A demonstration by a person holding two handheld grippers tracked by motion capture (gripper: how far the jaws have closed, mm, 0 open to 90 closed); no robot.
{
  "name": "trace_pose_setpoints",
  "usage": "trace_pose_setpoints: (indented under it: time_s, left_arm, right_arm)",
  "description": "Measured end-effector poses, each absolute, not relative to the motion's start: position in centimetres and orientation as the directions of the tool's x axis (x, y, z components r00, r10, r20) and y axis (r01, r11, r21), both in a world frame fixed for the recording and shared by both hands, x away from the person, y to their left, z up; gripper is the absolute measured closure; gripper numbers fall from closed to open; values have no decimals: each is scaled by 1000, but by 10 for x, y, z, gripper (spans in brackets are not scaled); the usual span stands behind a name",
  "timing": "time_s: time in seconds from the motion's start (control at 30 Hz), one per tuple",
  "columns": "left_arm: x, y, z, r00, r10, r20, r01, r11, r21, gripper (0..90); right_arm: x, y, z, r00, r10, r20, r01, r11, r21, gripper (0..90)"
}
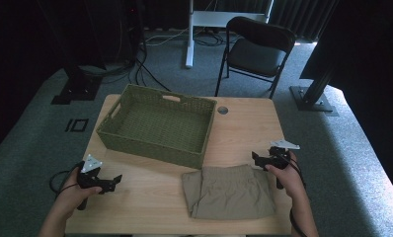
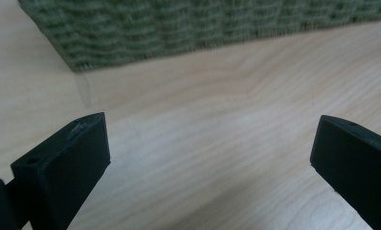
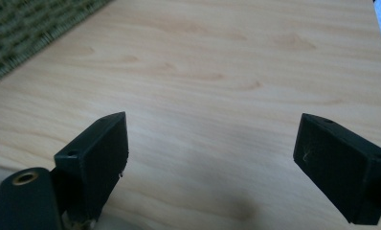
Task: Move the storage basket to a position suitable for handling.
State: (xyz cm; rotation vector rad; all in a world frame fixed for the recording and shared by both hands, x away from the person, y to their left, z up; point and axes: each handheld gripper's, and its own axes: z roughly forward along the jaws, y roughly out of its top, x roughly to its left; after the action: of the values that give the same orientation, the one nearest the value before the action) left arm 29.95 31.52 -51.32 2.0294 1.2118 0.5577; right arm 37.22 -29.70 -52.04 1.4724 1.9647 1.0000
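A folded tan garment lies on the wooden table near its front edge, right of centre. A green woven basket stands empty at the back left; its wall fills the top of the left gripper view and its corner shows in the right gripper view. My left gripper is held low over the front left of the table, open, nothing between its jaws. My right gripper hovers at the garment's far right corner, open and empty.
A black folding chair stands behind the table, beside a white desk leg. Cables trail on the grey carpet at the back left. A round cable hole sits near the table's far edge. Bare wood lies between basket and garment.
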Motion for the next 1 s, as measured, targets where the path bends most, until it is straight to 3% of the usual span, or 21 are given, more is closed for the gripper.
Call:
trace_pose_setpoints:
  time_s: [0.6,1.0]
  left_arm:
    - [339,330,-456,455,890,-1,506,-258,823,6]
    - [378,339,-437,447,895,9,483,-249,840,7]
  right_arm:
    - [376,-257,-496,-386,921,54,549,183,816,114]
    - [375,-225,-481,-443,895,53,511,203,835,114]
